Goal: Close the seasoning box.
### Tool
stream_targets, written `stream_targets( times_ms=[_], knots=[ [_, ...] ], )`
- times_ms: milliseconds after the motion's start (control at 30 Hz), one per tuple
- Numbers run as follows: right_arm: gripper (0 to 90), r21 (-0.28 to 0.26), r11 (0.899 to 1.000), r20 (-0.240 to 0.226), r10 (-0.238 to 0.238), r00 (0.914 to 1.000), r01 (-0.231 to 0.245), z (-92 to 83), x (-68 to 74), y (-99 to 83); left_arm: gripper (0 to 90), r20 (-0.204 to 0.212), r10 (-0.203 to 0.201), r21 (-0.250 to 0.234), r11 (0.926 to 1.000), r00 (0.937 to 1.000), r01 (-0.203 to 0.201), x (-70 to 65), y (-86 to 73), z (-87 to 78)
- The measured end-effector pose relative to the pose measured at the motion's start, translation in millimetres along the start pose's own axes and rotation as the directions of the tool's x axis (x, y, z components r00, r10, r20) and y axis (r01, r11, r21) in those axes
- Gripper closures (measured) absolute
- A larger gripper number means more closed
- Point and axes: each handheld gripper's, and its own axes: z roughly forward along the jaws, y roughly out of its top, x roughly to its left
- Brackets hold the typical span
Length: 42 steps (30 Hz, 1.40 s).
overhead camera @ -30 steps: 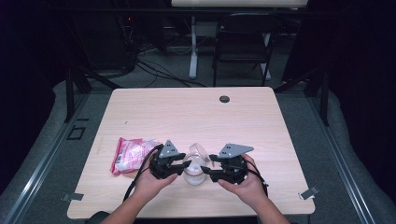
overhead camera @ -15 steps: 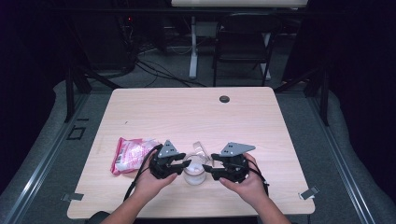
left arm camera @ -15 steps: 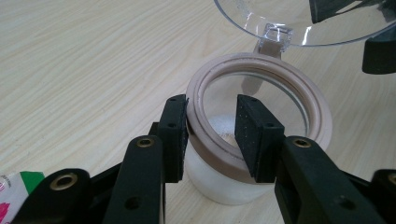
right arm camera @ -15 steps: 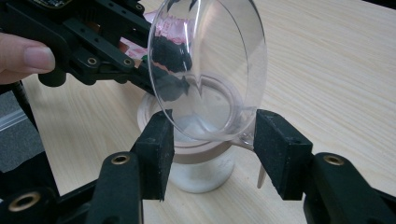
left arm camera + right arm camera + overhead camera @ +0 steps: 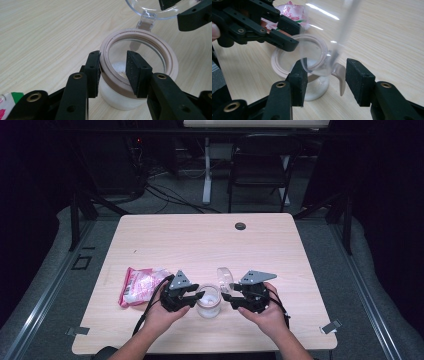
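Left gripper (image 5: 112,72) jaws pinching jar (image 5: 140,67) rim; right gripper (image 5: 325,80) jaws spread, closing around lid (image 5: 322,50).

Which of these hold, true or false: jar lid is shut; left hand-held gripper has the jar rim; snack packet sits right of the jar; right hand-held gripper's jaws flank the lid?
1. The clear hinged plastic lid is shut on the small clear jar with a beige rim. False: it stands open.
2. The left hand-held gripper clamps the jar's rim. True.
3. The pink-and-white snack packet lies right of the jar. False: it lies left.
4. The right hand-held gripper's jaws flank the lid's lower edge. True.
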Motion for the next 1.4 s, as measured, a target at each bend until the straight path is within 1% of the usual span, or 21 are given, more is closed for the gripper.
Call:
stream_targets(
  times_ms=[100, 200, 233, 300, 367, 433, 533, 567, 600, 633, 767, 800, 867, 967, 1167, 1300, 1400],
  knots=[
    [53.2, 0.003, 1.000, 0.010, 0.019, 0.9998, -0.019, 0.6, -3.0, -1.1, 64.7, -0.007, 0.003, -0.006, 1.0000, 1.0000, -0.003, -0.6, -0.2, 0.5],
    [54.0, 0.008, 1.000, 0.004, 0.027, 0.9996, -0.027, 1.1, -4.2, -1.9, 64.7, -0.007, 0.003, -0.006, 1.0000, 1.0000, -0.003, -0.6, -0.3, 0.5],
    [55.2, 0.012, 1.000, 0.001, 0.026, 0.9997, -0.026, 1.2, -4.0, -1.8, 64.6, -0.002, 0.004, 0.001, 1.0000, 1.0000, -0.004, -0.4, -0.1, 0.1],
    [57.7, 0.015, 0.999, -0.004, 0.031, 0.9995, -0.030, 1.0, -3.3, -1.7, 63.8, -0.003, 0.004, -0.003, 1.0000, 1.0000, -0.004, -0.9, -0.3, 0.6],
    [59.3, 0.013, 0.999, -0.007, 0.031, 0.9995, -0.031, 0.8, -3.3, -1.6, 61.6, 0.002, 0.003, 0.001, 1.0000, 1.0000, -0.003, -0.5, -0.3, 0.4],
    [63.3, 0.006, 1.000, -0.009, 0.028, 0.9996, -0.028, 0.4, -3.1, -1.2, 60.6, 0.012, -0.003, -0.003, 1.0000, 0.9999, 0.003, 0.3, -0.6, -0.9],
    [65.3, 0.006, 1.000, 0.005, 0.025, 0.9997, -0.025, 0.9, -3.8, 0.2, 59.9, 0.000, -0.005, -0.020, 0.9998, 1.0000, 0.005, 0.8, -1.4, -4.8],
    [66.0, 0.004, 1.000, 0.003, 0.029, 0.9996, -0.029, 1.4, -4.8, 0.5, 59.5, -0.003, -0.006, -0.021, 0.9998, 1.0000, 0.006, 1.0, -1.6, -6.7],
    [66.7, 0.003, 1.000, 0.004, 0.031, 0.9995, -0.031, 1.8, -6.2, 0.9, 58.9, -0.016, -0.008, -0.034, 0.9994, 0.9998, 0.008, 1.0, -2.2, -7.7],
    [67.3, 0.002, 0.999, 0.006, 0.035, 0.9994, -0.035, 2.3, -7.4, 1.4, 58.4, -0.015, -0.004, -0.032, 0.9995, 0.9999, 0.004, 2.0, -2.4, -10.0],
    [69.7, -0.006, 0.999, 0.007, 0.050, 0.9987, -0.050, 5.4, -12.6, 3.5, 56.9, -0.031, -0.018, -0.054, 0.9984, 0.9994, 0.017, 3.6, -5.1, -16.6],
    [70.2, -0.010, 0.998, 0.005, 0.055, 0.9985, -0.055, 6.5, -14.0, 4.1, 56.9, -0.041, -0.014, -0.055, 0.9984, 0.9990, 0.012, 4.2, -5.9, -18.1],
    [71.2, -0.005, 0.998, -0.008, 0.063, 0.9980, -0.063, 8.0, -18.8, 5.5, 56.8, -0.046, -0.024, -0.055, 0.9982, 0.9986, 0.021, 4.8, -8.0, -21.5],
    [72.3, -0.010, 0.996, -0.032, 0.089, 0.9955, -0.090, 11.7, -25.7, 7.9, 56.8, -0.066, -0.028, -0.059, 0.9980, 0.9974, 0.025, 6.3, -11.5, -26.7],
    [73.6, -0.016, 0.993, -0.049, 0.119, 0.9917, -0.120, 18.9, -36.5, 14.4, 56.5, -0.101, -0.050, -0.063, 0.9970, 0.9937, 0.043, 10.2, -19.7, -35.8],
    [74.0, -0.030, 0.989, -0.068, 0.141, 0.9876, -0.144, 24.8, -43.2, 18.2, 56.2, -0.123, -0.060, -0.063, 0.9966, 0.9906, 0.053, 12.5, -24.9, -41.7],
    [74.2, -0.041, 0.985, -0.084, 0.164, 0.9830, -0.167, 28.8, -47.3, 19.8, 55.2, -0.138, -0.068, -0.067, 0.9960, 0.9881, 0.059, 14.1, -28.2, -44.7]
  ],
)
